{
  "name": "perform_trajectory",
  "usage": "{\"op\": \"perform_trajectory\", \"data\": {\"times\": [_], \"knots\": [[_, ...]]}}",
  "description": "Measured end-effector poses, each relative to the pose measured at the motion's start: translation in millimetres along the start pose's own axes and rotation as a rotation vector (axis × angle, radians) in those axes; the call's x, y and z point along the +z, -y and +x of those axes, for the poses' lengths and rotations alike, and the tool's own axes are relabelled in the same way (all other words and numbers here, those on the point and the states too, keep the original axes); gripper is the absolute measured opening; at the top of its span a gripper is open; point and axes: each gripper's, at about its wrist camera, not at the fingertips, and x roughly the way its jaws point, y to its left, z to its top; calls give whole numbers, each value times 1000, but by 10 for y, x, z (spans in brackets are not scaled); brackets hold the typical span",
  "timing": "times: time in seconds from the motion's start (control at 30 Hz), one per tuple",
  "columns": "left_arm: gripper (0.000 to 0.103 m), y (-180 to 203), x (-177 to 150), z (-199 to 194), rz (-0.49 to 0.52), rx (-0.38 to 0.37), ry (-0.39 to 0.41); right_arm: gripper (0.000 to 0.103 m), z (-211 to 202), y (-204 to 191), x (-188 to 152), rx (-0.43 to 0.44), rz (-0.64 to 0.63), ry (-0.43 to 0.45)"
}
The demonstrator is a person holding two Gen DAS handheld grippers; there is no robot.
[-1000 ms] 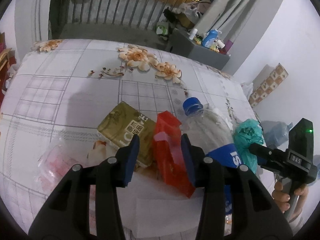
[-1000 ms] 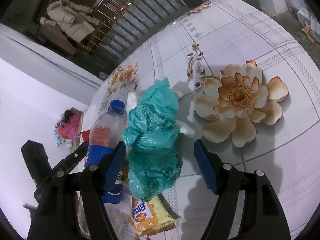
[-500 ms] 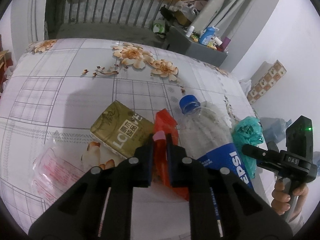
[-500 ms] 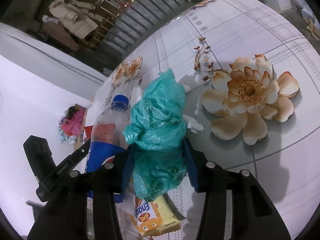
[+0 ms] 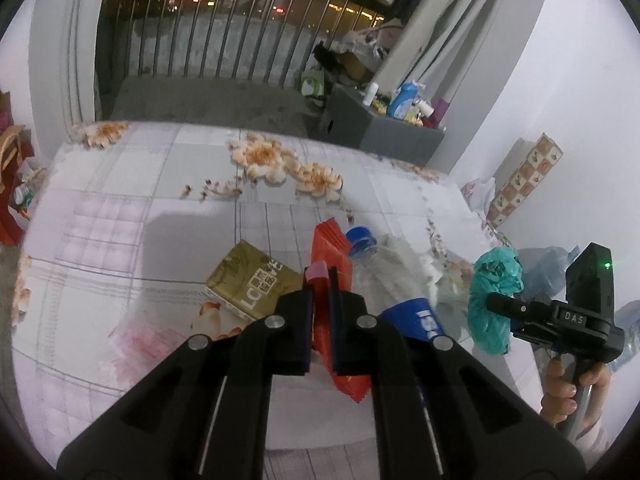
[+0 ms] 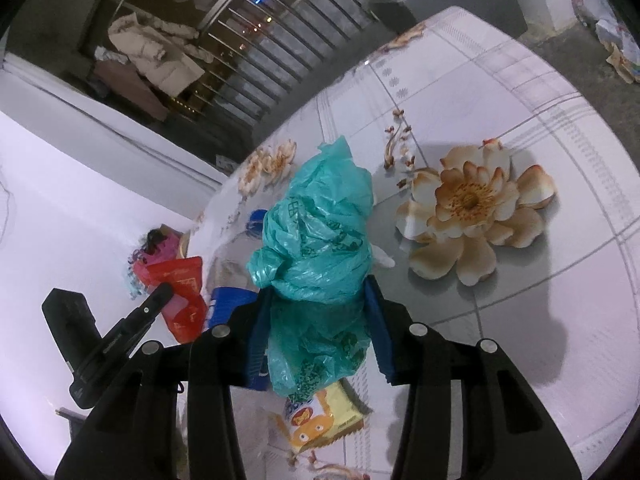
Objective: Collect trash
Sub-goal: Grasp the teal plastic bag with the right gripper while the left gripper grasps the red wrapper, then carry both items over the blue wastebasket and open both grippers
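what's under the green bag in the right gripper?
Below the green plastic bag, clamped in the right gripper, a yellow snack wrapper lies on the table, its upper end covered by the bag. Behind it sits the plastic bottle, mostly hidden.

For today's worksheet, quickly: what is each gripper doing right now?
Left gripper: shut on the red foil snack packet.
Right gripper: shut on the crumpled teal plastic bag.

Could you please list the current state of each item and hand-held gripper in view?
Left hand-held gripper: shut on red wrapper.
Right hand-held gripper: shut on green bag.
Red wrapper: pinched, lifted.
Green bag: crumpled, gripped.
Bottle: lying down, blue cap on.
Gold carton: lying flat on table.
Yellow snack packet: flat on table.
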Motion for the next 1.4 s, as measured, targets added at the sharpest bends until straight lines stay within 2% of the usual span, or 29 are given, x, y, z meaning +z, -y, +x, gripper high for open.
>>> {"op": "perform_trajectory", "data": {"times": [0.17, 0.3, 0.4, 0.53, 0.63, 0.77, 0.87, 1.0, 1.17, 1.27, 1.3, 1.33, 1.37, 1.4], "knots": [[4, 123, 48, -321, 20, -23, 53, 43, -348, 10, -41, 24, -1, 55], [4, 383, 100, -579, 55, -77, 102, 43, -737, 101, -143, 34, 11, 122], [4, 706, 130, -689, 92, -152, 115, 44, -1116, 249, -264, 19, 38, 194], [4, 1320, 66, -634, 178, -294, 76, 44, -1706, 579, -472, -25, 112, 305], [4, 1873, -54, -429, 244, -391, 5, 44, -2217, 920, -678, -98, 190, 406], [5, 2725, -281, 47, 309, -523, -177, 44, -2864, 1475, -1016, -259, 328, 543], [5, 3328, -507, 420, 356, -579, -310, 44, -3140, 1917, -1259, -349, 447, 598], [5, 4000, -855, 836, 433, -582, -416, 44, -3287, 2454, -1475, -399, 582, 623], [5, 4800, -1279, 1378, 527, -578, -507, 44, -3261, 2995, -1494, -447, 700, 625], [5, 5121, -1480, 1667, 550, -580, -560, 46, -3198, 3337, -1514, -476, 750, 631], [11, 5254, -1601, 1818, 567, -581, -586, 49, -3159, 3465, -1504, -496, 769, 628], [27, 5318, -1698, 1919, 580, -577, -607, 53, -3109, 3644, -1519, -520, 798, 625], [39, 5394, -1828, 2051, 595, -557, -635, 60, -3070, 3740, -1539, -542, 825, 622], [54, 5411, -1922, 2157, 598, -536, -653, 61, -3022, 3859, -1596, -575, 871, 616]]}}
